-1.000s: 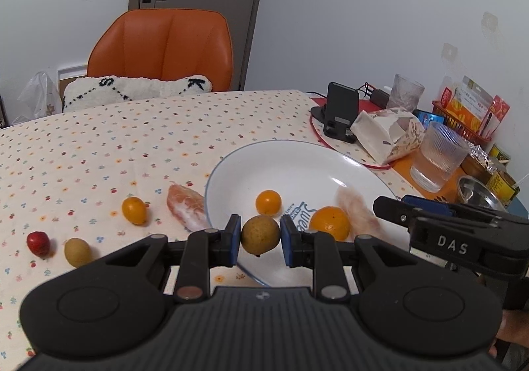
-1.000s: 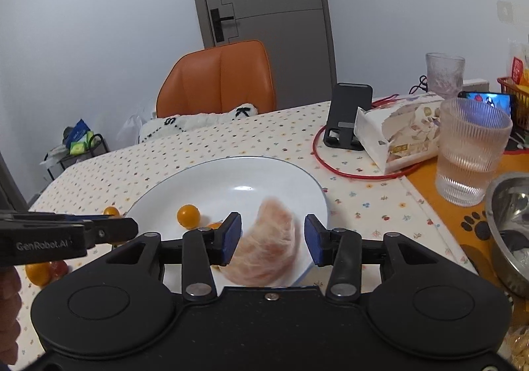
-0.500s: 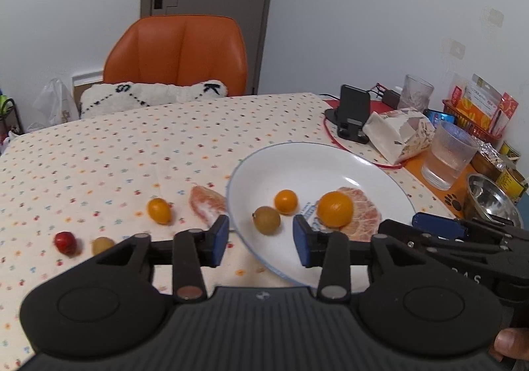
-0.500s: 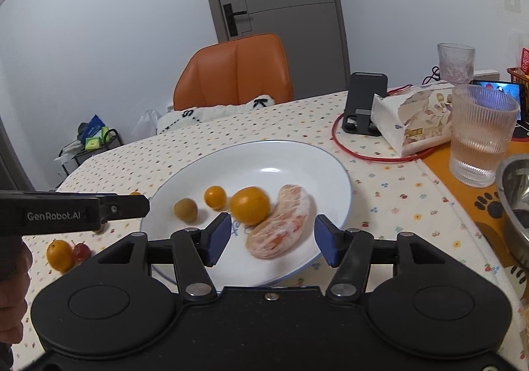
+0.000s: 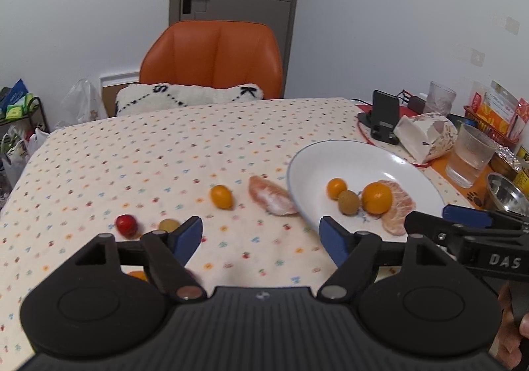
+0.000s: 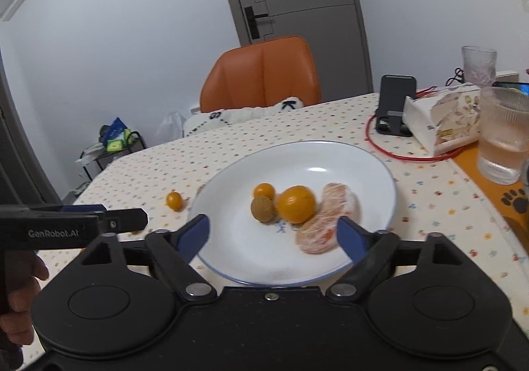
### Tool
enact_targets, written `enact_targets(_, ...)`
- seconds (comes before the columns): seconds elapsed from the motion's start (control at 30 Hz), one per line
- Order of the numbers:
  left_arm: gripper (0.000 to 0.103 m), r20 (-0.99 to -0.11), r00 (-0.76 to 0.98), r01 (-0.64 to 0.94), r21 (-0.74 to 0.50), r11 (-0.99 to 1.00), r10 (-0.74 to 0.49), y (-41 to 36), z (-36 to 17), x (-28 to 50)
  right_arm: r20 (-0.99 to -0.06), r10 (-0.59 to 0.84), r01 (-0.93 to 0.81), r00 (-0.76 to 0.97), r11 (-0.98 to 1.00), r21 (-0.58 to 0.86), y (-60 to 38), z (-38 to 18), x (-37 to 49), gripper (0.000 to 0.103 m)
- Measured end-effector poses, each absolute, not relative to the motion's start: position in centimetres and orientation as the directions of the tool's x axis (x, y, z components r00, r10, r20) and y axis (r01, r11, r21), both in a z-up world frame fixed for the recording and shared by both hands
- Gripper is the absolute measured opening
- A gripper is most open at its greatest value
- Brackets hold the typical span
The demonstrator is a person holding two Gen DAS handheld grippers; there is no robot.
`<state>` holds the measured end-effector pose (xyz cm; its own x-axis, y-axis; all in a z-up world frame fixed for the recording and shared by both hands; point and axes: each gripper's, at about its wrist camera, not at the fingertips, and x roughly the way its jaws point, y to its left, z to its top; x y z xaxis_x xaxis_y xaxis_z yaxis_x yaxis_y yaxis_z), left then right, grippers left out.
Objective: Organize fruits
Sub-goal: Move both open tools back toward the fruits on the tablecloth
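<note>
Four fruits on plate: small orange kumquat [image 6: 264,190], brown rough-skinned round longan [image 6: 263,209], larger round orange tangerine [image 6: 296,204], peeled pale-pink pomelo segment [image 6: 325,219]; longan touching the tangerine, the tangerine against the segment.
Plate: wide white ceramic plate with thin blue rim [image 6: 370,159], on the dotted cream tablecloth surface [image 5: 148,152].
Fruits off plate: second peeled pink pomelo segment [image 5: 272,195] just beside the plate's left rim; oval orange kumquat [image 5: 221,196] near it; small red cherry-like fruit [image 5: 126,225] and yellow-green round fruit [image 5: 168,225] further left, side by side.
Left hand-held gripper [image 5: 263,235]: blue-padded jaws spread wide, holding nothing, above the cloth left of the plate.
Right hand-held gripper [image 6: 274,233]: jaws spread wide, empty, over the plate's near edge, right pad in front of the segment.
Background: orange padded chair [image 5: 211,57], ribbed clear glass of water [image 6: 504,133].
</note>
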<state>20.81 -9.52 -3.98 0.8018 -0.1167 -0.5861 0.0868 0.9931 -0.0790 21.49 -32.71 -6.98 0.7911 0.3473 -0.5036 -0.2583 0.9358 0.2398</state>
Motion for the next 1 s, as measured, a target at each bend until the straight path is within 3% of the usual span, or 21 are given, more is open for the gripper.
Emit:
enact_targets(0.17,0.080,-0.581,0.808,0.051,-0.092,0.994,-0.096,-7.8,-4.3,19.7,-0.502,0.355,-0.257,0.788,0.932,0.256,-32.0,-7.4,21.3,0.096)
enact_targets(0.67,0.081,-0.580,0.813,-0.030,-0.115,0.993,-0.043,-3.4,-4.7,17.5,-0.471,0.423,-0.329,0.774,0.905,0.271,-28.7,-7.2,20.9,0.097)
enact_targets(0.93,0.081,-0.590,0.807,-0.063,-0.126,0.990,-0.024,-1.6,-5.2,17.0,-0.475,0.468,-0.396,0.745,0.884,0.249,-26.2,-7.1,20.9,0.094)
enact_targets(1.0,0.081,-0.590,0.807,-0.071,-0.128,0.989,-0.018,-1.2,-5.3,16.9,-0.485,0.476,-0.406,0.734,0.879,0.249,-25.6,-7.1,21.0,0.088)
